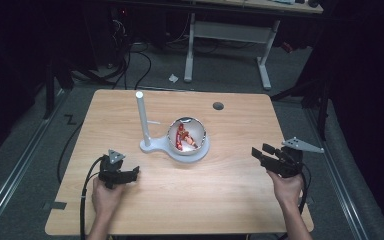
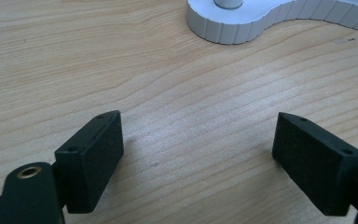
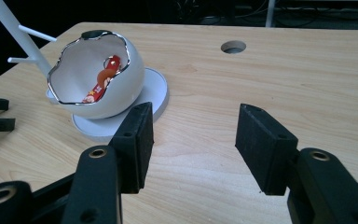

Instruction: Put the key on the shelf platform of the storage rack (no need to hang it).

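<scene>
A white egg-shaped bowl with a jagged, silver-edged opening (image 1: 187,136) sits on the round end of a flat white stand (image 1: 200,153) near the middle of the light wooden desk (image 1: 230,195); inside it lie small red and yellow wrapped pieces (image 1: 182,136), too small to tell apart. In the right gripper view the bowl (image 3: 121,88) tilts its opening toward the camera, and the red pieces (image 3: 103,79) rest against its inner wall. A thin white post with short side pegs (image 1: 141,117) rises upright from the other end of the stand, just beside the bowl. The right gripper (image 1: 260,152) hovers over the desk's right side, well apart from the bowl and pointing toward it, its jaws standing moderately open with nothing between them. The left gripper (image 1: 135,173) sits low over the desk's near left part, close to the stand's edge (image 2: 233,28), its jaws spread wide over bare wood. A round cable hole (image 1: 218,106) lies in the desk beyond the bowl.
</scene>
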### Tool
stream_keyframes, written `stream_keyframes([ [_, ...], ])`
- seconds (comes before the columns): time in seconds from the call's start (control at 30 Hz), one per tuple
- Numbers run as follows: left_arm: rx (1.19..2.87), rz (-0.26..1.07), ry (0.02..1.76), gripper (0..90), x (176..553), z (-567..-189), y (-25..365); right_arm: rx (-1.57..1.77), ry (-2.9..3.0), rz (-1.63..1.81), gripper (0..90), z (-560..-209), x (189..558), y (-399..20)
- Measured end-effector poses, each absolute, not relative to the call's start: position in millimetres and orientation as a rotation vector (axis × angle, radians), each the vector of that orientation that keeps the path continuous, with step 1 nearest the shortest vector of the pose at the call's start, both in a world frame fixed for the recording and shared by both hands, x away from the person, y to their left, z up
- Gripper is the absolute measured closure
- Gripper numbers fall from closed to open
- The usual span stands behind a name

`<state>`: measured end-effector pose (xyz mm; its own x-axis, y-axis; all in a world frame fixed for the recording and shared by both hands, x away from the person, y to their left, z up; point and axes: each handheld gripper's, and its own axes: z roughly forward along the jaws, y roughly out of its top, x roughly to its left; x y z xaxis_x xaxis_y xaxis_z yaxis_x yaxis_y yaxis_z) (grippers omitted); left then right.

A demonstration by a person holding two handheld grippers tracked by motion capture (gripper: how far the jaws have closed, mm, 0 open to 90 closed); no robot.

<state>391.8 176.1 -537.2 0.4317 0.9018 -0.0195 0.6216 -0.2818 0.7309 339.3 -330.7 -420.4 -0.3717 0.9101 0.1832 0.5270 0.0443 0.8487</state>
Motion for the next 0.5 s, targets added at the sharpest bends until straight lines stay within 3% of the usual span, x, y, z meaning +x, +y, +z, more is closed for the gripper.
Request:
stream_keyframes([
  [0.5,2.013,0.532,1.279,16.8,392,-537,176,1.495,1.943,1.267,46.4,-450,337,-327],
])
